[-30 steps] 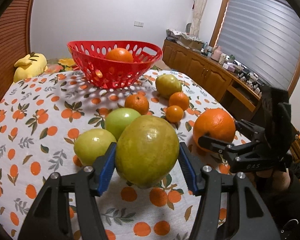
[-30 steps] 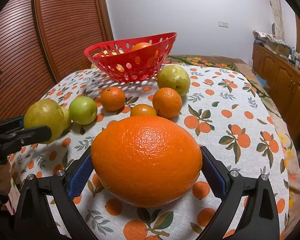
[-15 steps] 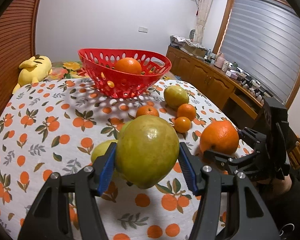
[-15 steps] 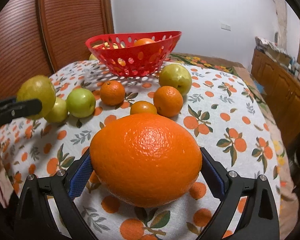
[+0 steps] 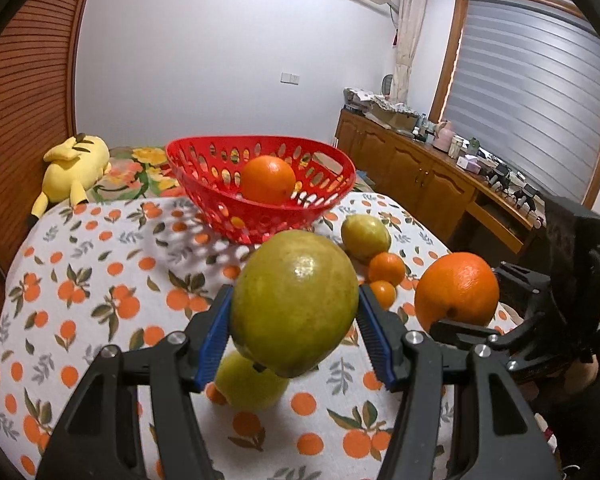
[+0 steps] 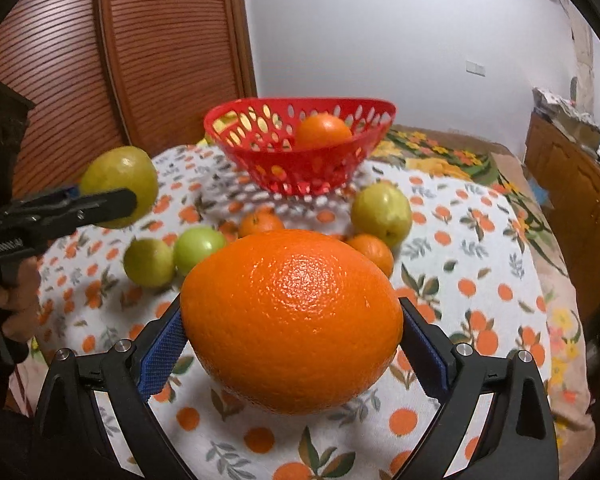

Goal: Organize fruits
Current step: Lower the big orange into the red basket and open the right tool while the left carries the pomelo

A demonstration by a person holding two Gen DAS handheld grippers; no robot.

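Left wrist view has the left gripper point(image 5: 296, 322) clamped on a big yellow-green fruit point(image 5: 295, 307), and the right gripper point(image 6: 292, 344) squeezing a large orange point(image 6: 291, 322), both lifted off the table, presumably headed for the red basket point(image 5: 204, 176).

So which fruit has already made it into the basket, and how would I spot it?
Find the red basket at the far end of the table with the orange-print tablecloth. Inside it sits a single orange, visible over the rim and through the holes. Every other fruit lies on the cloth or is held in jaws; this orange alone is in the basket.
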